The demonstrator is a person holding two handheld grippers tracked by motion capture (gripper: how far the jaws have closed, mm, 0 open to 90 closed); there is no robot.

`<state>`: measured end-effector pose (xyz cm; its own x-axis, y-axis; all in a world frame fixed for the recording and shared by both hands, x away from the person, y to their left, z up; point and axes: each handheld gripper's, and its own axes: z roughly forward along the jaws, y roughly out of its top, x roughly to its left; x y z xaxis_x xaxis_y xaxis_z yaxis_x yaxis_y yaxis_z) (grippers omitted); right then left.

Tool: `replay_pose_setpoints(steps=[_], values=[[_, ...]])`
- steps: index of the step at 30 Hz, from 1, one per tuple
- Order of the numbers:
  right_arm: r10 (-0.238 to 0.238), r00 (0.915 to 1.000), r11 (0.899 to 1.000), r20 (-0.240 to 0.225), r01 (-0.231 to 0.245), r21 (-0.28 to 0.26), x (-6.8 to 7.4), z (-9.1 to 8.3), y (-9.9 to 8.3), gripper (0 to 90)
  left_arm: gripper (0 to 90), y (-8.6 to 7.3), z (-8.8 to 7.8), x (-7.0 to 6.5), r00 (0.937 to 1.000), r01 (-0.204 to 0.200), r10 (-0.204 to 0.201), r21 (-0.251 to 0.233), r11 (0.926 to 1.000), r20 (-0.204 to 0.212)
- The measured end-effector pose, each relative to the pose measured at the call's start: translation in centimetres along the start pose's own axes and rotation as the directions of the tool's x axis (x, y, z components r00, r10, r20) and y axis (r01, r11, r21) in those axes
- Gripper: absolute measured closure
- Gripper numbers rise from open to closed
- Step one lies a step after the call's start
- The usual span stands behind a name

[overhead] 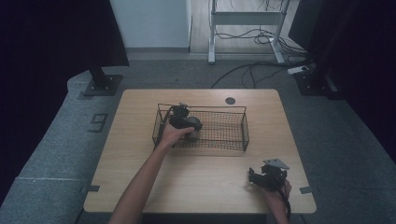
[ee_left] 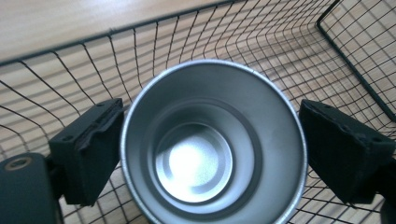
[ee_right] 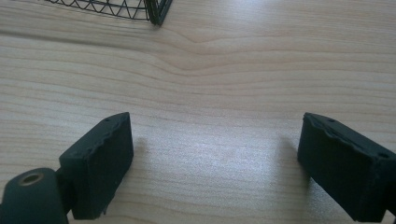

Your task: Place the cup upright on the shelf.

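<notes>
A shiny metal cup point(ee_left: 212, 154) stands in the left end of a black wire basket point(ee_left: 280, 51), its mouth facing the camera of the left gripper view. My left gripper point(ee_left: 210, 149) reaches down into the basket point(overhead: 233, 108) with a black pad on either side of the cup point(overhead: 194, 126). The pads sit right at the rim's edge and do not visibly press on it, so the gripper is open around the cup. My right gripper point(overhead: 252, 176) rests low over the front right of the table, and its jaws point(ee_right: 215, 163) stand wide open over bare wood.
The basket's near right corner point(ee_right: 156, 11) lies ahead of the right gripper. A round dark grommet point(overhead: 229, 100) sits at the table's far edge. Beyond the table are a stand base point(overhead: 102, 84), a white frame point(overhead: 245, 28) and floor cables point(overhead: 261, 70).
</notes>
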<state>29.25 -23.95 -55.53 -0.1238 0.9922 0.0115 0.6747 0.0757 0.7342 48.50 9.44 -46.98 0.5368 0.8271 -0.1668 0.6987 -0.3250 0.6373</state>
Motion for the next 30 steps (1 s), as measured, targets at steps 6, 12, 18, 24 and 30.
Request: replay_pose_setpoints(steps=[6,12,18,24,30], values=[[-0.001,1.0000,1.000,0.000,0.001,0.000,0.0,0.0,0.0,10.4,9.1,0.2,-1.8,0.4,1.0000,-0.002,0.002,-0.063,0.9980,0.006],[0.000,1.0000,1.000,0.000,0.000,0.000,0.0,0.0,0.0,10.4,9.1,0.2,-3.9,0.3,0.9994,-0.017,0.021,-0.121,0.9925,0.029],[0.000,1.0000,1.000,0.000,0.000,0.000,0.0,0.0,0.0,10.4,9.1,-0.3,-6.1,-0.4,0.9964,-0.057,0.066,-0.159,0.9856,0.053],[0.000,1.0000,1.000,0.000,0.000,0.000,0.0,0.0,0.0,10.4,9.1,-1.8,-8.1,-1.7,0.9876,-0.134,0.146,-0.175,0.9753,0.057],[0.000,1.0000,1.000,0.000,0.000,0.000,0.0,0.0,0.0,10.4,9.3,-3.4,-9.1,-1.7,0.9858,-0.143,0.157,-0.187,0.9719,0.059]])
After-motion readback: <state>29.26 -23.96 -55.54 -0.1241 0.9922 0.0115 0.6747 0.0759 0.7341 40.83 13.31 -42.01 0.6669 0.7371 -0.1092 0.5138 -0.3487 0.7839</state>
